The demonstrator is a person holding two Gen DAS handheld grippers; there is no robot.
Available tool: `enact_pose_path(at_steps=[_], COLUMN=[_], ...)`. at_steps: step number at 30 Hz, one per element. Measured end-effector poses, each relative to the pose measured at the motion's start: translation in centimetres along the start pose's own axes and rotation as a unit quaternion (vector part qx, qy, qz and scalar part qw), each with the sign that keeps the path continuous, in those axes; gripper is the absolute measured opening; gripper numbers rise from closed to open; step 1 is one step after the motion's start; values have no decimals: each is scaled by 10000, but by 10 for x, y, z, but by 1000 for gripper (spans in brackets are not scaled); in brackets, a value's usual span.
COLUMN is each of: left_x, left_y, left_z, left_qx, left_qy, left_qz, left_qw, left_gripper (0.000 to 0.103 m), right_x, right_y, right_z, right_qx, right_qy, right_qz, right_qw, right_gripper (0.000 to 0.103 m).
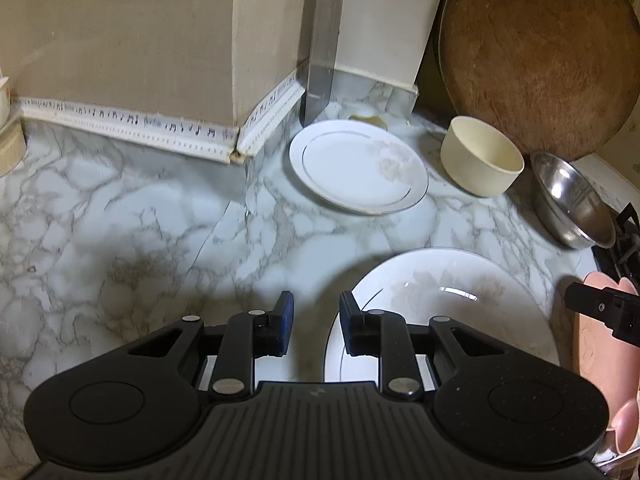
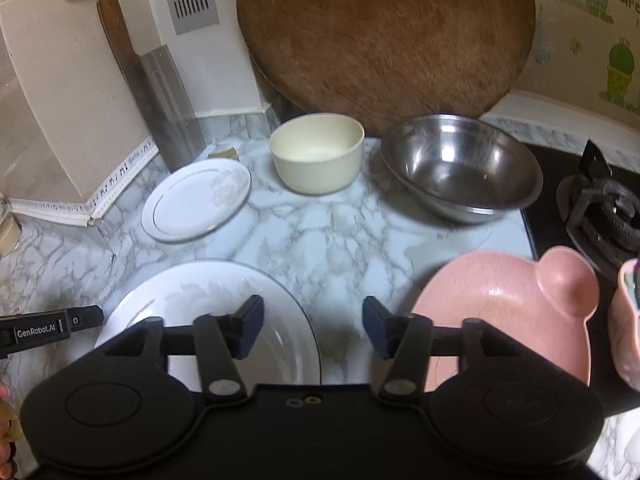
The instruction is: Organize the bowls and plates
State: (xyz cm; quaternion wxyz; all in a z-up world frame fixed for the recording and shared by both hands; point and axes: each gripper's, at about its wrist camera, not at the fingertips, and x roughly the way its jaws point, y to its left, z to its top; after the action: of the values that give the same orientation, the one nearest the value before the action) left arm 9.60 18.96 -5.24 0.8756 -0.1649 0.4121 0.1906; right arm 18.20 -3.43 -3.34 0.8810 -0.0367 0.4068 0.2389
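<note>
Marble-patterned countertop (image 2: 340,232) in a kitchen corner, seen along both grippers. Right gripper (image 2: 313,330): jaws stand well apart with only bare counter between them, nothing held; it hangs above the gap between the large white plate (image 2: 208,300) on its left and the pink eared bowl (image 2: 500,304) on its right. Left gripper (image 1: 316,324): fingers close together with a narrow gap, nothing visibly between the pads; its right finger overlaps the large plate's near-left rim in the picture, but whether it touches cannot be told.

Further out lie a small white plate (image 2: 196,200), flat on the counter near the wall, a cream bowl (image 2: 316,156) and a steel bowl (image 2: 460,168), side by side in front of a round wooden board (image 2: 384,40) that leans on the wall. A cleaver (image 2: 160,92) stands against the corner; a gas burner (image 2: 604,208) lies at the right edge.

Handling, as judged: both plates look glazed ceramic, stiff, smooth, fairly heavy and breakable; lying flat, each offers only its thin raised rim, so a pinch across the rim edge seems the usable hold, with slip likely if the plate tilts. The cream and pink bowls look light and matte, and should grip well at the wall or rim. The steel bowl appears light but slick, best pinched at its rolled lip.
</note>
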Motion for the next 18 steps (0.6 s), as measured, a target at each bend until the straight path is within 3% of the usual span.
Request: enact_pose_path(at_steps=[4, 8, 13, 18], left_x=[-4, -10, -15, -22], left_y=[-4, -7, -8, -7], left_z=[8, 15, 24, 32], left_qx=[51, 53, 71, 132], left_qy=[-114, -299, -365, -495], left_qz=[-4, 21, -24, -39], left_qw=[9999, 9995, 9993, 9987], left_gripper=[30, 54, 56, 73], right_x=[-1, -2, -4, -8], right_y=[6, 12, 18, 25], right_z=[9, 18, 29, 41], right_qx=[-121, -234, -282, -317], right_qy=[-91, -182, -265, -417], right_qz=[57, 113, 201, 292], right_qw=[9999, 9995, 9990, 9982], right_gripper=[76, 82, 87, 97])
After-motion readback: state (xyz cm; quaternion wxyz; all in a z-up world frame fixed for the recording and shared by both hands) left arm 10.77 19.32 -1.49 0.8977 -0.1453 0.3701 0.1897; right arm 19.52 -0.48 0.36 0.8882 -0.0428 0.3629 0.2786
